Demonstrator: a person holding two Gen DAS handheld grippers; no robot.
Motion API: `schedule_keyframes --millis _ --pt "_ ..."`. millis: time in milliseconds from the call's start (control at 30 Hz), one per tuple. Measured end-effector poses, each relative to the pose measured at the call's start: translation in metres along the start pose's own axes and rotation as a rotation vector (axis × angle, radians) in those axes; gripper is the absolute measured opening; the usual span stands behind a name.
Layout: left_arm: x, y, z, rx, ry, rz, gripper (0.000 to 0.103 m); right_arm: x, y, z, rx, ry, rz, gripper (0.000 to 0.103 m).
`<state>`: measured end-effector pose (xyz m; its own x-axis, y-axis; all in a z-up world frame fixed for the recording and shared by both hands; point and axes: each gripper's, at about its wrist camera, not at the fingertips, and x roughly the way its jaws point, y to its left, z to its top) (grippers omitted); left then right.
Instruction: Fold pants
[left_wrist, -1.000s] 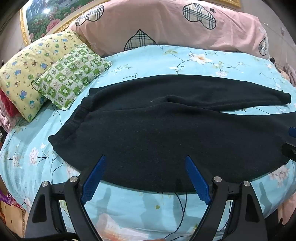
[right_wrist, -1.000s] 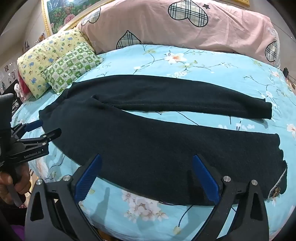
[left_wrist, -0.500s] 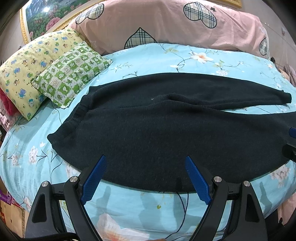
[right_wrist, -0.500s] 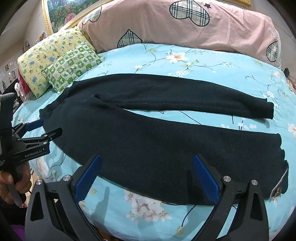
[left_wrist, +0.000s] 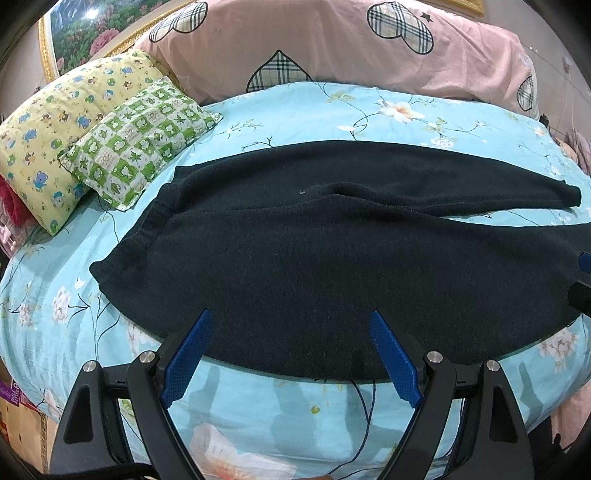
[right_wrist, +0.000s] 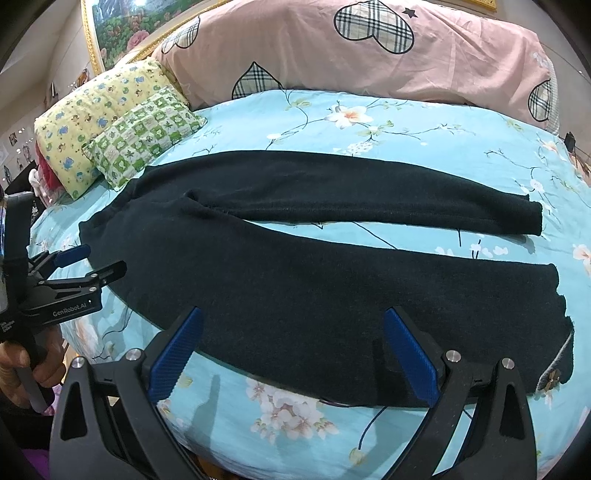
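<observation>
Flat on the bed sheet (right_wrist: 424, 140), the dark pants (right_wrist: 295, 280) lay unfolded.
You held your left gripper (left_wrist: 288, 336) and right gripper (right_wrist: 291, 328) spread wide, empty, at the near leg's edge.

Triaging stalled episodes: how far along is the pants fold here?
Done: the dark pants lie spread flat on the floral bed sheet, the two legs apart. In hand: nothing; the left claw and right claw are both open, hovering at the near leg's edge with no cloth between the fingers. Left: every fold, starting with laying one leg over the other.
</observation>
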<state>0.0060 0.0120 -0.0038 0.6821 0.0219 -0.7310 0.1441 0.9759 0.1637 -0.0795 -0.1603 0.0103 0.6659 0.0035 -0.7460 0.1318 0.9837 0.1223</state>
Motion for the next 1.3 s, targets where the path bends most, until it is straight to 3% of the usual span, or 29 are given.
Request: schedule_keyframes --millis 1300 --pt "0.0017 -0.0013 0.0047 0.017 0.006 -0.032 0.087 -0.0033 -0.0042 0.0017 0.008 -0.005 0.006 0.098"
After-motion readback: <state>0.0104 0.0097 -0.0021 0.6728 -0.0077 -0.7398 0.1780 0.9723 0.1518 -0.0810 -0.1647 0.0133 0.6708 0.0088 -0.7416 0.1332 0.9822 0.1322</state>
